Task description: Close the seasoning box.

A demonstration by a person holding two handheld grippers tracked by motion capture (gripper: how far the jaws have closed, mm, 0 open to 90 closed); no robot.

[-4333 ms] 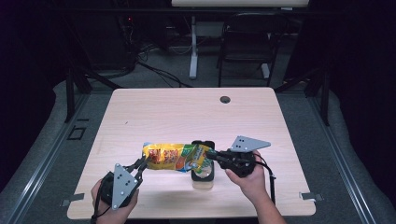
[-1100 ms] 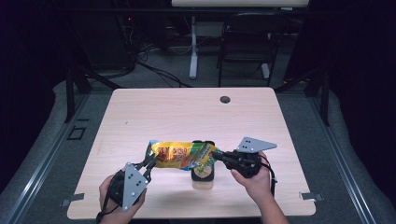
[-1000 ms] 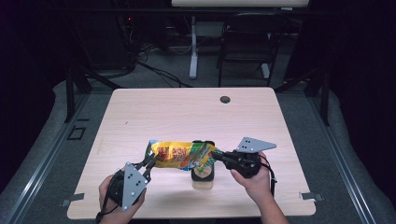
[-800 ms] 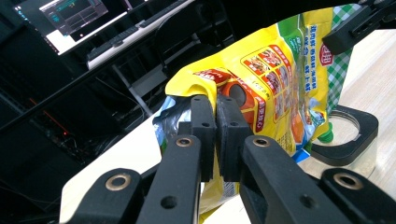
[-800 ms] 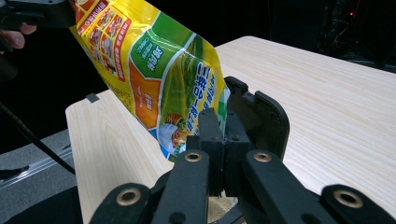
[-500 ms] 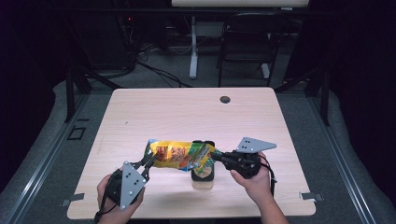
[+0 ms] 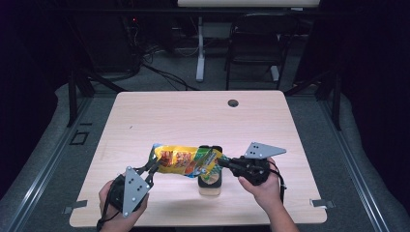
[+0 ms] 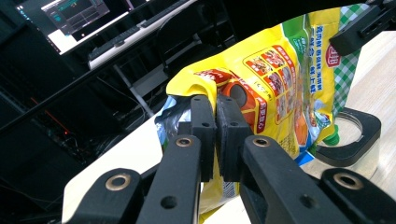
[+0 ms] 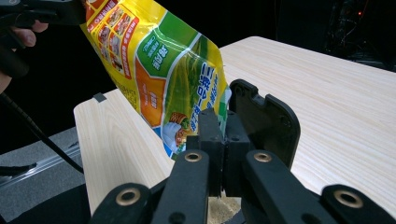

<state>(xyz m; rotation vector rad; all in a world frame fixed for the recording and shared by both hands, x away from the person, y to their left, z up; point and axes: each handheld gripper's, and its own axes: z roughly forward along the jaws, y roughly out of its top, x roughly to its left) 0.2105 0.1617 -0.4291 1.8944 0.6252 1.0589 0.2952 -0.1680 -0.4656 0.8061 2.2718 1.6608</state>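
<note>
A yellow printed pouch (image 7: 181, 161) hangs stretched between my two grippers over the table's near half. My left gripper (image 7: 153, 168) is shut on its left end; in the left gripper view the jaws pinch the pouch's (image 8: 280, 79) edge. My right gripper (image 7: 223, 163) is shut on the green-checked right end, and the right gripper view shows the pouch's (image 9: 173, 79) lower corner clamped between the pads. Under that end stands a clear container with a black square rim (image 7: 211, 182), also visible past the pouch (image 8: 359, 140) and behind my right jaws (image 9: 271, 126).
The light wooden table (image 7: 193, 121) has a round cable hole (image 7: 233, 103) near its far edge. Beyond the table stand a black chair (image 7: 256, 43) and a desk leg with cables on the floor. A lit monitor (image 8: 79, 18) is off to the side.
Since the oldest frame both hands and the pouch have shifted slightly to the right. Over the last second nothing has visibly moved.
</note>
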